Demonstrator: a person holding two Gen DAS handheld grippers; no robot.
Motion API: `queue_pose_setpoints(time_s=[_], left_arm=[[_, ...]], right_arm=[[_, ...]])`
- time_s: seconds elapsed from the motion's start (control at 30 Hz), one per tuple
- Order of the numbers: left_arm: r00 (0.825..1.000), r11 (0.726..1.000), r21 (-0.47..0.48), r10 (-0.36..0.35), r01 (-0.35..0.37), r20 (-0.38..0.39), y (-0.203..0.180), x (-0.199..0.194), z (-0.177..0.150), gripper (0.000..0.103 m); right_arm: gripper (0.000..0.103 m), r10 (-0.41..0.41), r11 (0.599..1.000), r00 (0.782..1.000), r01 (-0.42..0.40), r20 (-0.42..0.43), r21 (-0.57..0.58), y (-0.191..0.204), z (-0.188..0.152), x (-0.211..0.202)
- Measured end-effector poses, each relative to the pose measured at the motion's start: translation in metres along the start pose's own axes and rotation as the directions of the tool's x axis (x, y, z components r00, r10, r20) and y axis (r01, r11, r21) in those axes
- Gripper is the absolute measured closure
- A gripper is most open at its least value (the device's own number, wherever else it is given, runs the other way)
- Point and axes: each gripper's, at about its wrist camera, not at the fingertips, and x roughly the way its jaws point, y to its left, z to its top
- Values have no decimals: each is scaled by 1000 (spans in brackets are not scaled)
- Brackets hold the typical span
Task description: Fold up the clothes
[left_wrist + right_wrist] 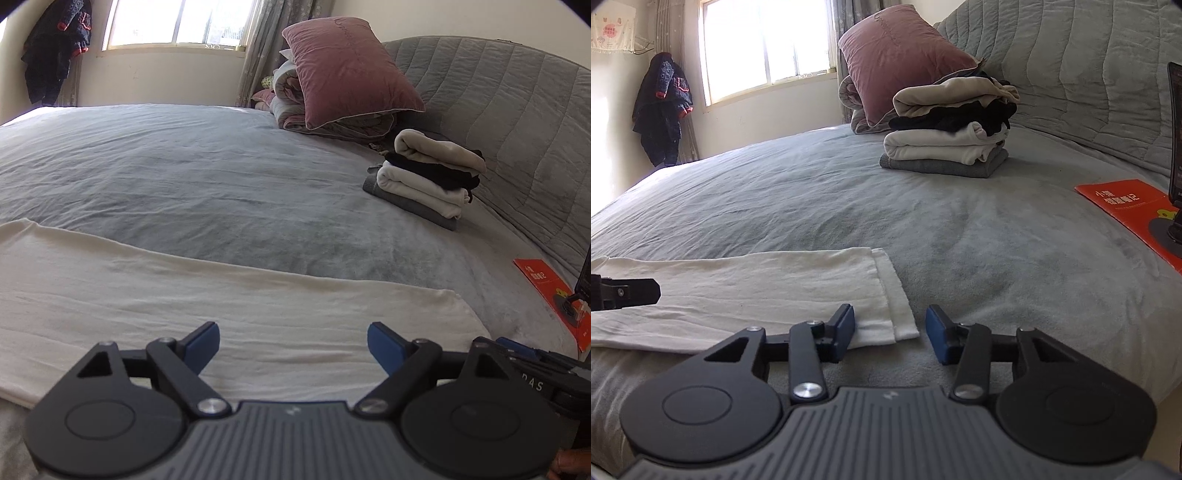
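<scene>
From the left wrist view, my left hand-held gripper (293, 341) hangs over the white garment (207, 306), which lies flat along the near edge of the bed (221, 177). Its blue pads stand wide apart with nothing between them. The right hand-held gripper's tip pokes in at the right edge. Far right, a stack of folded clothes (428, 177) sits by the quilted headboard (517, 110), with a pink pillow (347, 70) behind it. I read "DAS" on the dark part at the right edge; the characters on the red booklet (543, 288) are too small here.

From the right wrist view, my right hand-held gripper (890, 332) straddles the garment's near right corner, jaws partly apart and not pressing; the left pad sits over the cloth, the right one over bare sheet. The corner shows two layers, slightly offset. My worry is that a pinch here catches only the top layer, so the fold drags apart, or that it also grabs the bed sheet. The booklet carries yellow Chinese characters I cannot make out reliably.
</scene>
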Motion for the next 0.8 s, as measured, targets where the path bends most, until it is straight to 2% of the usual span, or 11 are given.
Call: queue_pose_setpoints(time_s=[0.03, 0.1, 0.2, 0.3, 0.4, 0.47, 0.7, 0.8], left_arm=[[999, 999, -16, -35, 35, -18, 0, 3, 3, 19], [989, 989, -75, -131, 126, -61, 0, 9, 10, 20], [950, 950, -180, -281, 255, -137, 2, 24, 20, 20], [903, 897, -297, -389, 327, -182, 2, 42, 25, 20], [861, 844, -380, -472, 379, -190, 1, 54, 29, 20], [847, 833, -392, -491, 390, -203, -2, 58, 32, 20], [865, 874, -333, -442, 355, -238, -17, 67, 31, 21], [874, 887, -311, -422, 342, -240, -19, 68, 29, 29]], right_arm=[[71, 11, 1000, 1000, -11, -2, 7, 0, 1, 0], [94, 38, 999, 999, -38, -5, 25, 1, 3, 1], [94, 77, 996, 997, -78, 5, 41, 5, 6, -1], [95, 108, 994, 994, -108, 21, 11, 14, 9, -5], [95, 148, 989, 989, -147, 27, -25, 24, 11, -8], [95, 175, 983, 984, -173, 25, -54, 31, 11, -9], [95, 289, 942, 957, -287, -11, -173, 54, 6, -13], [95, 325, 921, 945, -325, -38, -213, 61, 3, -13]])
